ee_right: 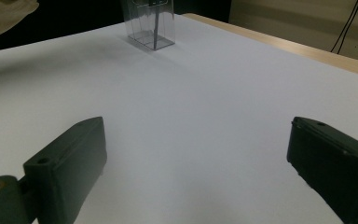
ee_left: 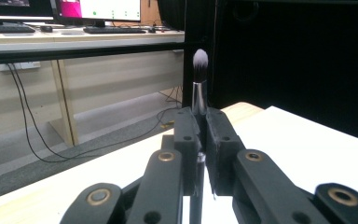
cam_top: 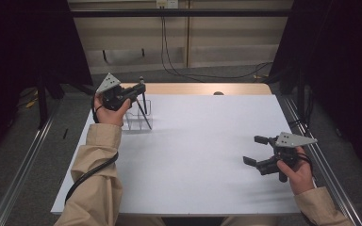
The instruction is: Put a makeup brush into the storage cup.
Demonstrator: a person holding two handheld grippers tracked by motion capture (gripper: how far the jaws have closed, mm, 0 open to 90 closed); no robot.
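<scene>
My left gripper is at the far left of the white table, shut on a makeup brush. The brush stands upright with its pale bristles up and its silver ferrule just above the jaws. Its thin dark handle runs down into a clear plastic container right below the gripper. From the right gripper view the container stands at the far end of the table with a dark stem inside. My right gripper rests low near the table's right edge, open with nothing between its fingers.
A wooden strip borders the table's far edge. Metal rails run along both sides, with dark curtains beyond. Cables lie on the floor behind. A desk with monitors stands farther back.
</scene>
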